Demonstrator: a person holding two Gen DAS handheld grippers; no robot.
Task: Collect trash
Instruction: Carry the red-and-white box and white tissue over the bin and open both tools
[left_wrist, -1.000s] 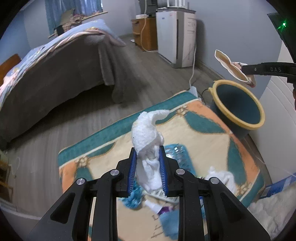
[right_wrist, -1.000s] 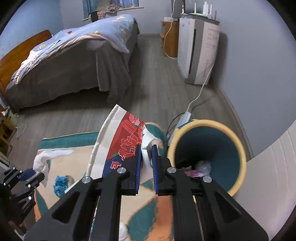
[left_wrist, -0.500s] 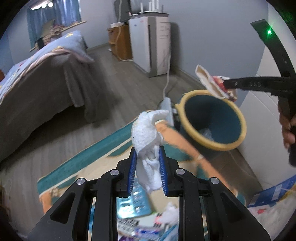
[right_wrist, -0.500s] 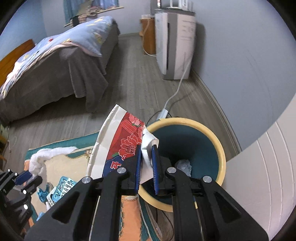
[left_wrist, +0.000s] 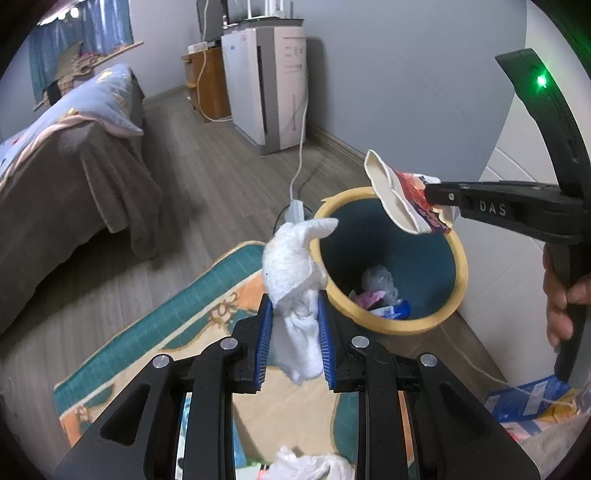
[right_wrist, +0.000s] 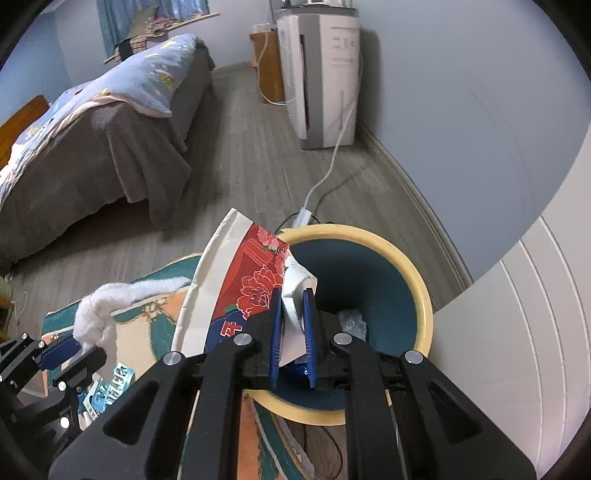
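Trash in both grips: left gripper (left_wrist: 294, 314) pinches a white tissue wad (left_wrist: 295, 273), right gripper (right_wrist: 293, 317) clamps a crushed paper bowl (right_wrist: 236, 291) over the bin (right_wrist: 424, 295); only the left view shows wrappers (left_wrist: 384, 301) inside.

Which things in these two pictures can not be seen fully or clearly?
- Trash inside the bin: in the right wrist view the right tongs and the paper bowl cover most of it.
- Litter on the rug: left wrist view, hidden under the left tongs.
- Blue packet: cut by the picture's edge.

Both tools (left_wrist: 295, 332) (right_wrist: 291, 328) clamped, angled downward
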